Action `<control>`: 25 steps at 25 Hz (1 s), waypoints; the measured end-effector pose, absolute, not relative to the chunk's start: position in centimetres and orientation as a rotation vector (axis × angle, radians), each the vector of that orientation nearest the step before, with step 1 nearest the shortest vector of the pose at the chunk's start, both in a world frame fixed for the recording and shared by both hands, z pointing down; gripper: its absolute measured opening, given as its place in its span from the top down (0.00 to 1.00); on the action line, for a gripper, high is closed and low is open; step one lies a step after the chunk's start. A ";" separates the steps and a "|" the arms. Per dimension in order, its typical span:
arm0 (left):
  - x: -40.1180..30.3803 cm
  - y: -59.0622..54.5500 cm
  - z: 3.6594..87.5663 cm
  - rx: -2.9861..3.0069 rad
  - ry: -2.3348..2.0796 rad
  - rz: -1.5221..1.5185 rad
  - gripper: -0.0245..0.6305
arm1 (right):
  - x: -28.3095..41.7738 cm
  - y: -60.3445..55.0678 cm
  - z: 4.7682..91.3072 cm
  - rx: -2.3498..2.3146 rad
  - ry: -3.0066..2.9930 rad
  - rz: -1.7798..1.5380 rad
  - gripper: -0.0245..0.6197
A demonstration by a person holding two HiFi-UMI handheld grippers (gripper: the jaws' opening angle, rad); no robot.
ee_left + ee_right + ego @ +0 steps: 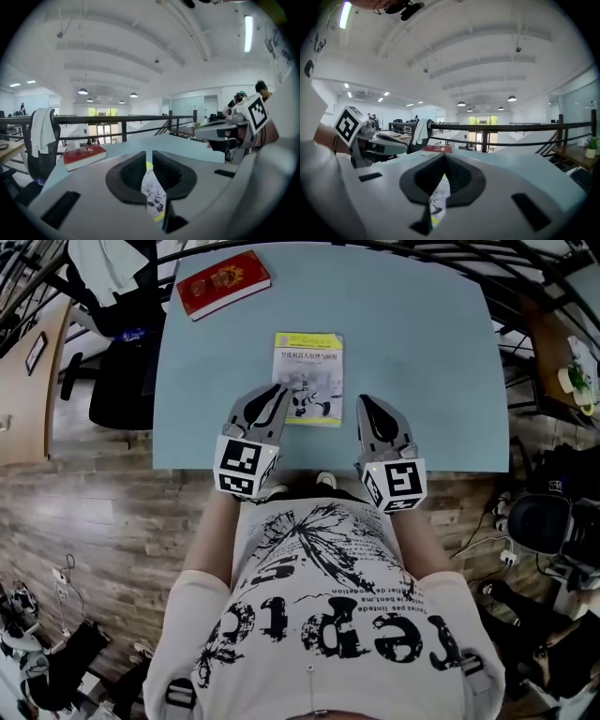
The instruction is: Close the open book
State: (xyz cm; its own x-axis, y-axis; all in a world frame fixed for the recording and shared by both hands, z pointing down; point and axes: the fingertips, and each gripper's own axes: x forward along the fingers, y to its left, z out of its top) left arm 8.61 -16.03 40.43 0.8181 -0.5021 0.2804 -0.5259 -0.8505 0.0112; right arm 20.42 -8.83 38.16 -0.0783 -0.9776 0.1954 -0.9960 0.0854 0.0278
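Closing the book: judged done. The yellow-and-white paperback [308,379] lies flat with its front cover up and no page lifted, so nothing of the task seems left.
Paperback's place: on the tabletop [422,352], just ahead of both claws and between their tips. Its near left corner is just beside the left claw; a strip of its cover shows through each claw's gap.
Left claw [149,153]: jaws a narrow slit apart, pinching nothing.
Right claw [444,155]: jaws pressed together at the tips, empty.
Paperback's make: thin, rectangular, with a glossy paper cover; yellow bands at top and bottom, dark print and a drawing on white.
Claws' make: smooth pale grey shells tapering to points, black ribbed pads inside, and a marker cube [246,466] at the back.
Tabletop: smooth, matt, pale blue, with rounded far corners.
Red book [223,283]: thicker, with a red cover and gold emblem; closed, lying askew, well ahead and left of the left claw.
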 end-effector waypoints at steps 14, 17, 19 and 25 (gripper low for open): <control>2.6 -16.3 31.1 3.013 -0.978 0.079 0.92 | 17.9 -9.4 33.4 2.055 -2.223 -0.024 0.95; 2.3 -16.4 30.9 3.005 -0.985 0.058 0.93 | 17.6 -9.7 33.2 2.043 -2.227 -0.027 0.95; 2.1 -16.5 31.0 3.000 -0.990 0.059 0.93 | 17.3 -9.8 33.0 2.032 -2.234 -0.033 0.95; 1.7 -17.0 31.4 2.991 -1.003 0.068 0.93 | 17.1 -10.3 33.2 2.036 -2.247 -0.015 0.95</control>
State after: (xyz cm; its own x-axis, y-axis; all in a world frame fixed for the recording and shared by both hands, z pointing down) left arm 1.68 -17.05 31.36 0.7970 -0.6029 0.0363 -0.6022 -0.7978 -0.0273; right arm 17.12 -10.27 33.15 -0.0950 -0.9927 0.0747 -0.9916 0.1010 0.0810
